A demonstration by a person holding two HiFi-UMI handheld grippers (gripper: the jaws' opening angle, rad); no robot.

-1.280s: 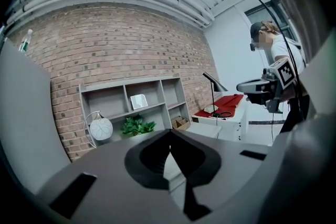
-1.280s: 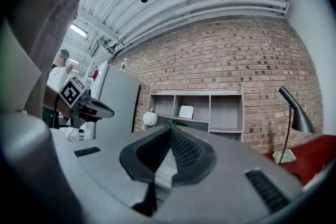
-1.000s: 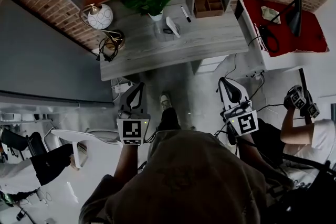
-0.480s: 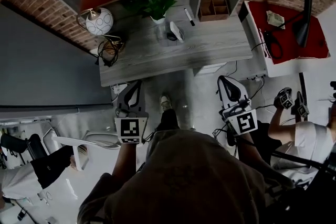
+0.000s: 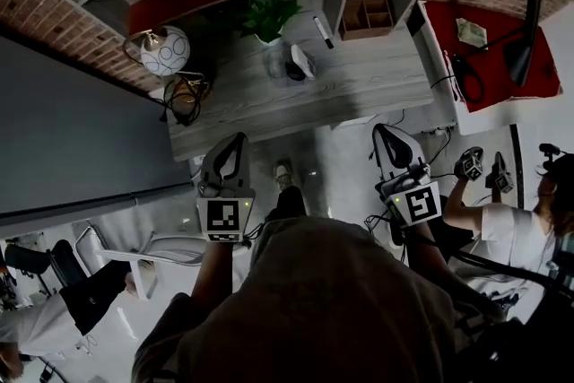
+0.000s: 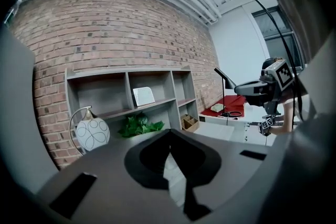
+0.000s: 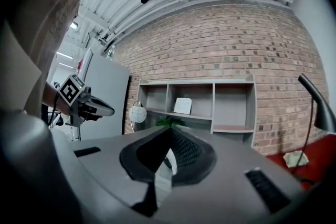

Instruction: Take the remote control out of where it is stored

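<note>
Approach stage: the left tongs (image 5: 230, 159) and right tongs (image 5: 395, 148), both pressed together and empty, hang short of the counter (image 5: 377, 81). The white remote (image 5: 302, 60) seems to sit there in a small holder (image 5: 291, 71) beside the plant (image 5: 269, 13). Next: reach in and part one pair.

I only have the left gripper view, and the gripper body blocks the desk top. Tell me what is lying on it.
Observer: The head view shows a white remote-like object on the desk, just in front of the plant.
Operator: Check the right hand-held gripper for me.
Observer: In its own view the right hand-held gripper has its jaws together, with nothing between them.
Operator: Report anything else near that object.
Observer: A marker lies farther back toward the shelf, beside the wooden box.
</note>
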